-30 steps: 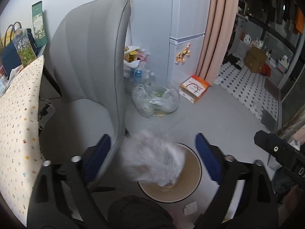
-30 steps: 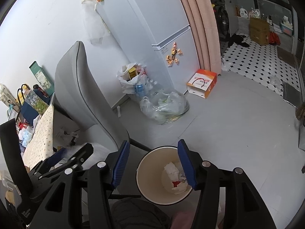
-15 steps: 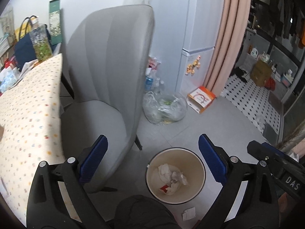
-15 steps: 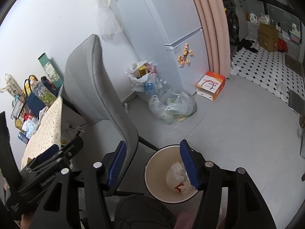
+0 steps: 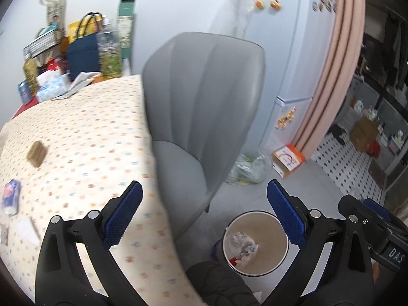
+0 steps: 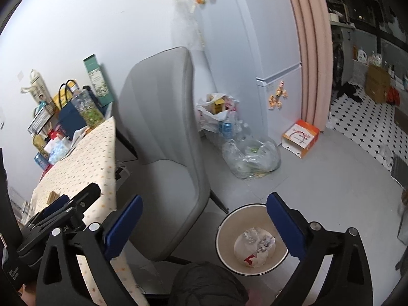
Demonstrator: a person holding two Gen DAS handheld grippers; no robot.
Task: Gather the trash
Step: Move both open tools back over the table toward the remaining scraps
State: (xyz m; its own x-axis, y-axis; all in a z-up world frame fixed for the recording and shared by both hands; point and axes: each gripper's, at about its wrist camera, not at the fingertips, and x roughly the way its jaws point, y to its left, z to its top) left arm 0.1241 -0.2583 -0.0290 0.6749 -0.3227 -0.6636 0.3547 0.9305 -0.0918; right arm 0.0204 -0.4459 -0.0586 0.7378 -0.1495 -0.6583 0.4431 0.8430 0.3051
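a: while both tools hang over the floor, where is the trash?
b: crumpled paper (image 6: 256,244) lies in the round bin (image 6: 224,229) on grey tile, beside the grey chair (image 6: 163,137).
a: tool state?
b: left gripper (image 5: 204,219) spread wide, nothing held; right gripper (image 6: 204,225) likewise.
a: surface?
b: dotted tablecloth (image 5: 76,132) carries a brown block (image 5: 37,153) and a blue packet (image 5: 10,196). white fridge (image 6: 278,58) and pink curtain (image 6: 312,51) stand behind.

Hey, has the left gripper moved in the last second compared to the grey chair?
Yes. The left gripper swung left, toward the table; the grey chair has slid rightward in its view.
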